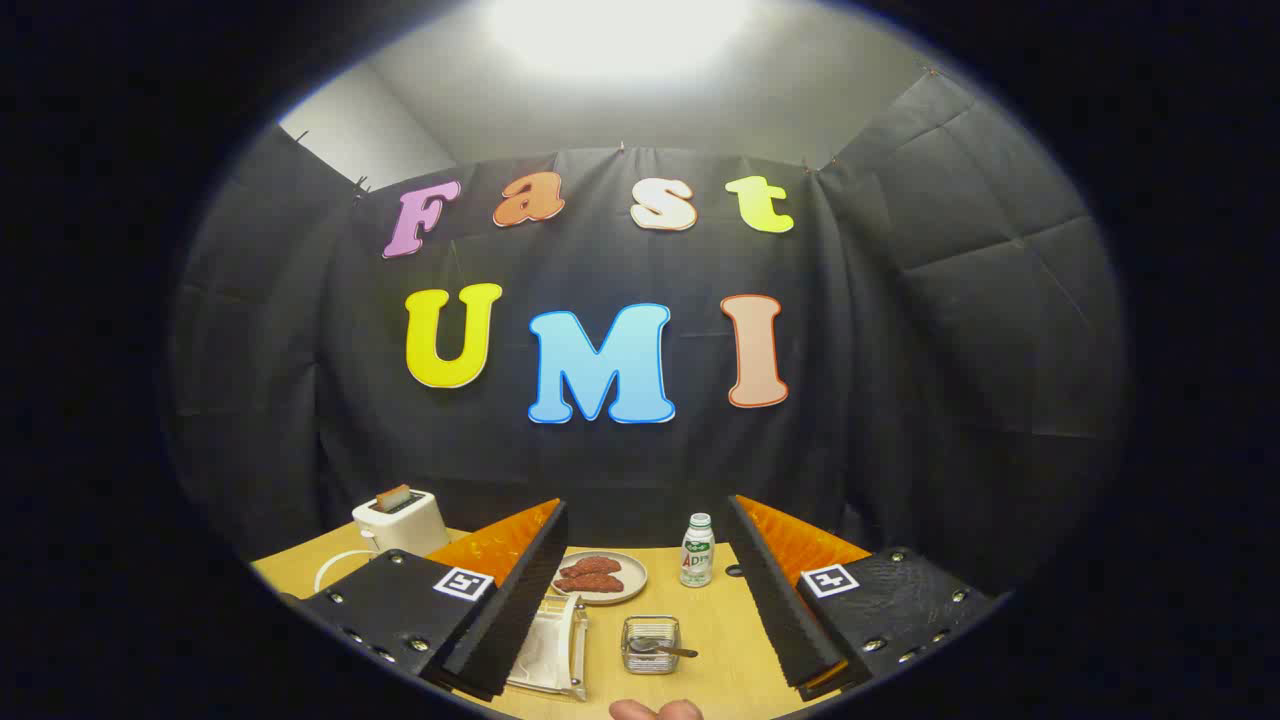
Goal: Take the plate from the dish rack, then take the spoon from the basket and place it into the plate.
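My gripper (648, 600) stands open above the wooden table (720, 640), nothing between its fingers. Between the fingers and below them I see a small clear basket (650, 645) with a spoon (665, 649) lying across it. Just left of the basket, close to the left finger (515, 610), stands a white dish rack (555, 650) with a pale plate leaning in it. The left finger hides part of the rack.
Beyond the basket lies a round plate with reddish-brown food (598, 577). A small white bottle (697, 551) stands to its right. A white toaster (402, 518) with a slice in it sits at the far left, its cord trailing. A fingertip (655, 710) shows at the near edge.
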### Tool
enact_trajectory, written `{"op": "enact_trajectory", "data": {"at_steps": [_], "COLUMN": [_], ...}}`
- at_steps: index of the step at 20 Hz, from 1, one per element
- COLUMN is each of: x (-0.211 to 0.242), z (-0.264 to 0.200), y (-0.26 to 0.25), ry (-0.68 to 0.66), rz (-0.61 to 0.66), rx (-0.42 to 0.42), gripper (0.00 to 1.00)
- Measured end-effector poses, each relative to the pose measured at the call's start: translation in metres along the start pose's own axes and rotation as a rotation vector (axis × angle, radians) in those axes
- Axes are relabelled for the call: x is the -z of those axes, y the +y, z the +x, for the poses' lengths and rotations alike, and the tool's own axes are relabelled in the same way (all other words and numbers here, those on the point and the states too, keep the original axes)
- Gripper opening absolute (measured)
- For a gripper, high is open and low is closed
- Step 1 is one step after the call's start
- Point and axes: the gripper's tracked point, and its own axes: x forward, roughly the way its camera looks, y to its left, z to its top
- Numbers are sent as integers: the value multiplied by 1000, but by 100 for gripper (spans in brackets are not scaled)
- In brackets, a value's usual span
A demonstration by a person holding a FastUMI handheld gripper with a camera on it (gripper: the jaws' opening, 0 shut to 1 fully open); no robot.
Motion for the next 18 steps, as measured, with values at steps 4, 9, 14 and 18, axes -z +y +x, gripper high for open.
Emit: {"op": "enact_trajectory", "data": {"at_steps": [4,9,14,18], "x": [1,7,2,9], "z": [-4,-9,0,8], "y": [8,20,26,28], "ry": [21,82,79,120], "rz": [25,39,86,74], "rx": [11,1,22,35], "gripper": [96,96,96,96]}}
